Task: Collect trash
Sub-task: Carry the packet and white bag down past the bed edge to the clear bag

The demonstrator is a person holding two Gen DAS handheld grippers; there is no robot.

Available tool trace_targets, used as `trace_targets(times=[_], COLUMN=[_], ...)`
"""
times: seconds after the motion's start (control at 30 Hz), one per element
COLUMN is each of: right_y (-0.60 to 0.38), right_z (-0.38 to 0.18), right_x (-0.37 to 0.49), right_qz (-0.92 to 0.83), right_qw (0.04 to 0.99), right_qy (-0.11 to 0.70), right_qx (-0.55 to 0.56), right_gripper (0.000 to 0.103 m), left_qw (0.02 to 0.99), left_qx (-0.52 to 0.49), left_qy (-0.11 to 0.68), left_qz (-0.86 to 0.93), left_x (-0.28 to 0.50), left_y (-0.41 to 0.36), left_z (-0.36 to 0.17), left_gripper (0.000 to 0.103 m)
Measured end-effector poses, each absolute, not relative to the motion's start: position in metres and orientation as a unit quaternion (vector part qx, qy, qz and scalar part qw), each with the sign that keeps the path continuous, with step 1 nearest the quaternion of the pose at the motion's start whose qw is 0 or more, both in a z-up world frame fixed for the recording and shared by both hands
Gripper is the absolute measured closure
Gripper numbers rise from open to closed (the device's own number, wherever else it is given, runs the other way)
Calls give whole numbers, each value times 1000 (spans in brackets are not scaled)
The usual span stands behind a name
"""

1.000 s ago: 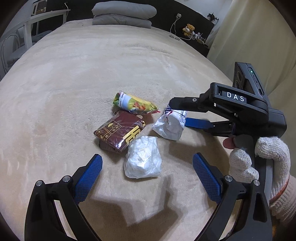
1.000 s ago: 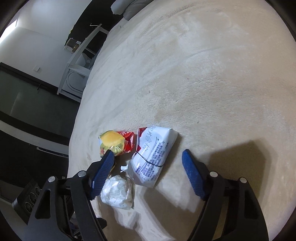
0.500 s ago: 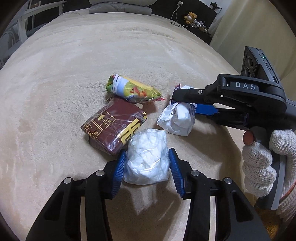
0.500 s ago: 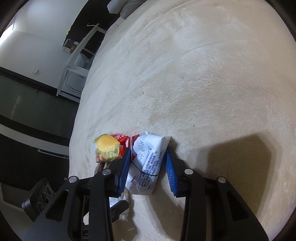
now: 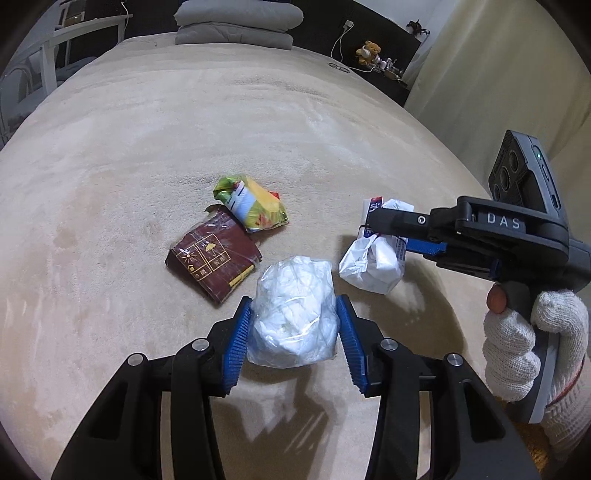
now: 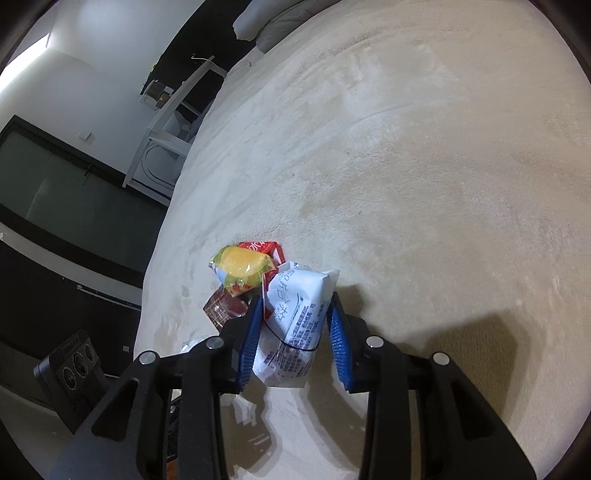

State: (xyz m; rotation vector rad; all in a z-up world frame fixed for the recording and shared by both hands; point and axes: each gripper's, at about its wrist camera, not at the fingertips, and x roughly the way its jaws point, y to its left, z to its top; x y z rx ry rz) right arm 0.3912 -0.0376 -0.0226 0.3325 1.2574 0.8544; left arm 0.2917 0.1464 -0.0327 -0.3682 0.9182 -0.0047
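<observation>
A crumpled clear bag of white tissue (image 5: 293, 314) is sitting squeezed between the blue pads of the left tool (image 5: 294, 339), whose jaws are clamped on its two sides, low and central in the left wrist view, over the beige bed cover (image 5: 184, 129); its shadow is falling on the cover just below it. To its right, a white printed packet (image 6: 295, 317) with a thin black band around it is being gripped by the right tool (image 6: 293, 339), the pads pressing on both its long sides, and it too is casting a shadow beneath. A gloved hand (image 5: 532, 347) is wrapping around the right tool's handle at the right edge of the left wrist view. Just left of the tissue bag, a dark red packet (image 5: 212, 260) with gold printing is lying flat on the cover, and a yellow and green snack wrapper (image 5: 253, 205) is resting against its far end. Farther back, grey folded pillows (image 5: 236, 22) are lying at the head of the bed, a small teddy bear (image 5: 367, 50) is sitting on a dark ledge to the right, and a white frame (image 5: 55, 44) is standing at the left.
</observation>
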Motion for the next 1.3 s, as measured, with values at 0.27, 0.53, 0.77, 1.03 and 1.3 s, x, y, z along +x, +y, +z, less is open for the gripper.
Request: trace_targets(times=[0.27, 0.53, 0.77, 1.03, 1.3], right_y=[-71, -110, -135, -158, -180], right_z=[2, 16, 25, 25, 13], right_x=[352, 305, 262, 212, 165], right_qz=[402, 408, 424, 437, 442], right_qw=[740, 761, 768, 770, 769], right_qy=[525, 494, 472, 460, 460], right_qx=[122, 100, 83, 65, 50], right_gripper=[67, 67, 67, 67, 67], left_qw=[902, 910, 912, 911, 918], left_qx=[-159, -156, -164, -183, -191], left_qy=[402, 385, 376, 370, 348], left_qz=[-6, -13, -11, -12, -25], left_x=[251, 215, 174, 138, 100], left_y=[122, 98, 77, 61, 39], left_z=[-4, 2, -6, -17, -20], left_gripper=[58, 58, 58, 58, 58])
